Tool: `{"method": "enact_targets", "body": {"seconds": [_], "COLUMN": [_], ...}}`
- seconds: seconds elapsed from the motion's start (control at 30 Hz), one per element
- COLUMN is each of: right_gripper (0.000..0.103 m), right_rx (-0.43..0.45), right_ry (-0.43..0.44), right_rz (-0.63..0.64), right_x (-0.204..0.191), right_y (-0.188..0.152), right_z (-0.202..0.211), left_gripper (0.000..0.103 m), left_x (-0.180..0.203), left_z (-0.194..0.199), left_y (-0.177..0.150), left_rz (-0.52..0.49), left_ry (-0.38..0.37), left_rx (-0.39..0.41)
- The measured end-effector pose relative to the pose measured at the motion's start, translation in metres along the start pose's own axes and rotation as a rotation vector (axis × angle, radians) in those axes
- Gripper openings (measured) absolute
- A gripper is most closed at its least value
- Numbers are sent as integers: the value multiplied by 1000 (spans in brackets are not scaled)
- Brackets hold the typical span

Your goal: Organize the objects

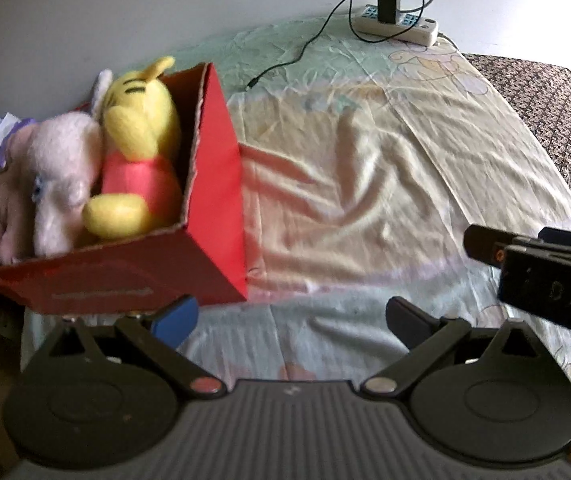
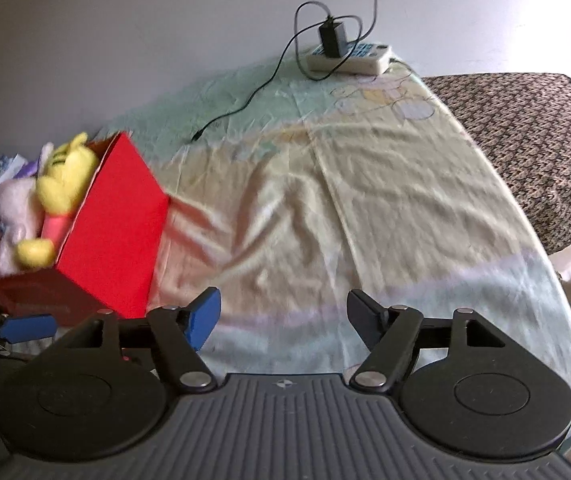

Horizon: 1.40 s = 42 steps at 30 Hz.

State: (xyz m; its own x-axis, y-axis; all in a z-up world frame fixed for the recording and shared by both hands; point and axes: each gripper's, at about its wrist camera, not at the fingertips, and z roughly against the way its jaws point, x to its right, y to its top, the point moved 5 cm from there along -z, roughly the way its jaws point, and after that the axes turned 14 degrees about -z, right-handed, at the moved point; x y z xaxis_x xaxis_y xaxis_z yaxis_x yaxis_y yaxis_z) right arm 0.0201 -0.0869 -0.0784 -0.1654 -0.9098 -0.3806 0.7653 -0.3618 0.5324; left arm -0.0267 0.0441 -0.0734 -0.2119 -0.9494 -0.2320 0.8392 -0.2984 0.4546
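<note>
Your left gripper (image 1: 291,320) is spread wide w/ nothing between the jaws, hanging over the bed sheet (image 1: 365,184). Your right gripper (image 2: 283,318) is also spread, empty, above the same sheet.

The red box (image 1: 213,200) sits on the bed at approx 10 o'clock from the left gripper, near corner just beside the blue fingertip (image 1: 177,320). Its long axis runs from near-left to far-right, open top up. Inside, the yellow bear plush (image 1: 141,152) lies along the right wall, head toward 12 o'clock, feet toward you. The pink plush (image 1: 61,184) lies touching it on the left, same direction.

Power strip (image 1: 397,26) w/ a black charger (image 1: 387,6) sits at the far edge, approx 1 o'clock, well apart from the box; its cable (image 1: 285,62) trails toward the box.
</note>
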Motion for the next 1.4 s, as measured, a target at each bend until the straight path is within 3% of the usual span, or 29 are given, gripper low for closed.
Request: {"method": "enact_targets", "body": {"seconds": [0.27,0.73,1.13,1.4], "right_gripper": [74,82,89,89], "right_rx": [-34,8,0,18], "right_ry": [23,80,48,22], "right_rz": [54,145,157,154], "right_x": [-42,-150,-223,-249], "right_y": [-16,-14,-8,-4], "right_z": [-5,-1,-12,-19], "left_gripper": [100,101,101,101], "left_x": [-32,-138,-217,-260], "left_z": [0,17,32,26], "left_y": [-21,-43,-36,-38], "left_rz": [62,158,138,145], "left_ry": [8,89,207,215], "left_rx": [-16,-16,21,-2]}}
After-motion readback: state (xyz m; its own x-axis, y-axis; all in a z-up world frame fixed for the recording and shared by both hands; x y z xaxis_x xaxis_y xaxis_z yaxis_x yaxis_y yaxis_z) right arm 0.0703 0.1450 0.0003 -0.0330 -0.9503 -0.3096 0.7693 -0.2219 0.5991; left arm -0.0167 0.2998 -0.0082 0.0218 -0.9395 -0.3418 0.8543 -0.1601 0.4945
